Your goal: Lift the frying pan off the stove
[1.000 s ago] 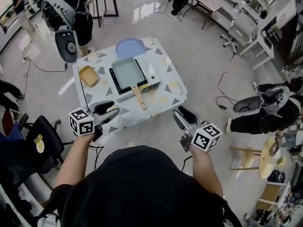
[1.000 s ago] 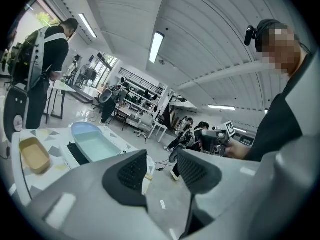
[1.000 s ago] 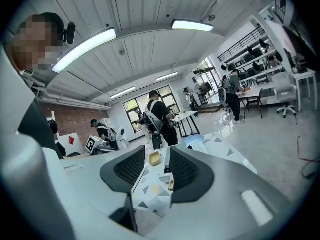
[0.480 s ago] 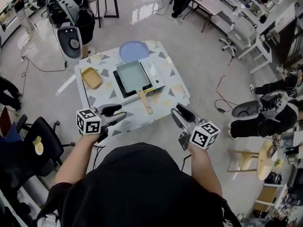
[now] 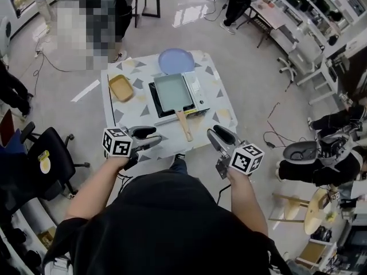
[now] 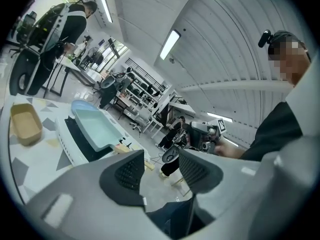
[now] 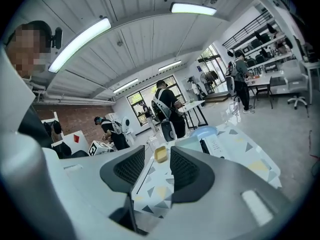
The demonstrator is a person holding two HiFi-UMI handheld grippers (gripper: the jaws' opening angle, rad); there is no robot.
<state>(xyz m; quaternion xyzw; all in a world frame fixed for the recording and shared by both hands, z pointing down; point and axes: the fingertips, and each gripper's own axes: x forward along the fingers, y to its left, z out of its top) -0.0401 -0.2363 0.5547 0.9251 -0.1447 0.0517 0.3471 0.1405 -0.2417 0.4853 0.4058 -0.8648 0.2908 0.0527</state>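
Observation:
A pale green rectangular frying pan [image 5: 172, 91] with a wooden handle [image 5: 184, 125] sits on a portable stove [image 5: 199, 89] on the patterned table [image 5: 137, 116]. The handle points toward me. My left gripper [image 5: 153, 136] hovers over the table's near left edge, open and empty. My right gripper [image 5: 213, 137] hangs just off the near right corner, also open with nothing between its jaws. In the left gripper view the pan [image 6: 94, 128] lies ahead to the left. The right gripper view shows the stove [image 7: 216, 145] ahead to the right of the jaws.
A blue plate [image 5: 176, 61] lies behind the stove and a tan dish [image 5: 121, 87] sits at the table's left. A black chair [image 5: 49, 162] stands to my left. People and desks surround the table at a distance.
I have come closer to the table. Both grippers moved forward toward its near edge, the left one now over it; their jaws look unchanged.

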